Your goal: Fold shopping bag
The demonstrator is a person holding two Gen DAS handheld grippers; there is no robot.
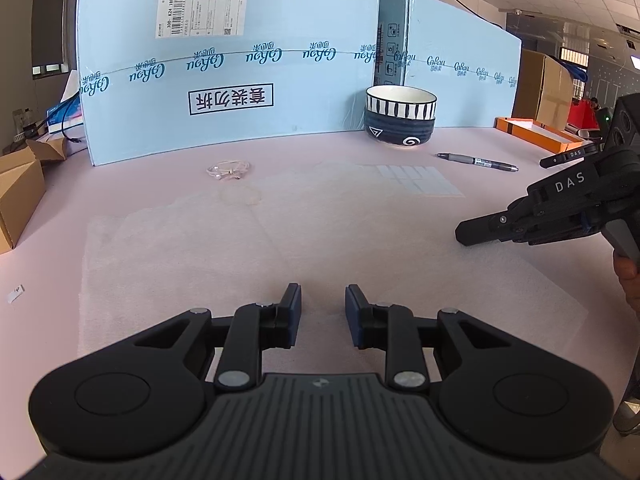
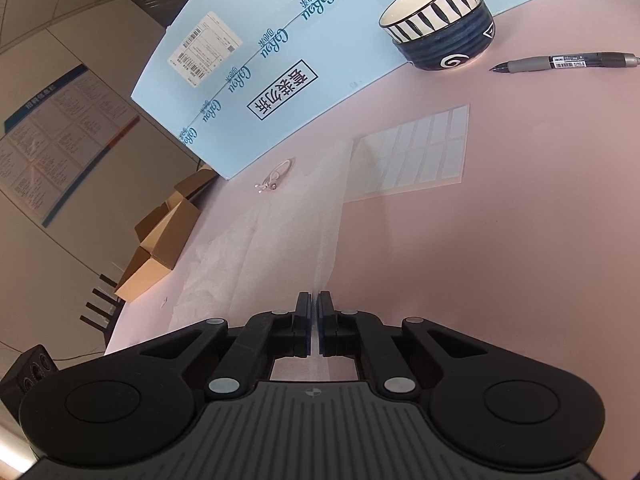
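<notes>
A thin, translucent white shopping bag (image 1: pixel 248 240) lies flat on the pink table (image 1: pixel 400 148). It also shows in the right wrist view (image 2: pixel 280 232). My left gripper (image 1: pixel 323 292) is open and empty, low over the bag's near part. My right gripper (image 2: pixel 314 300) is shut on the bag's right edge, with a thin strip of bag between the pads. In the left wrist view the right gripper (image 1: pixel 464 234) comes in from the right, close to the table at the bag's right side.
A blue-and-white bowl (image 1: pixel 401 114), a pen (image 1: pixel 476 161), a sheet of white labels (image 1: pixel 416 180) and a coiled cord (image 1: pixel 228 170) lie beyond the bag. Light-blue cartons (image 1: pixel 228 72) wall the back. Cardboard boxes (image 1: pixel 16 196) stand left, an orange box (image 1: pixel 536 132) right.
</notes>
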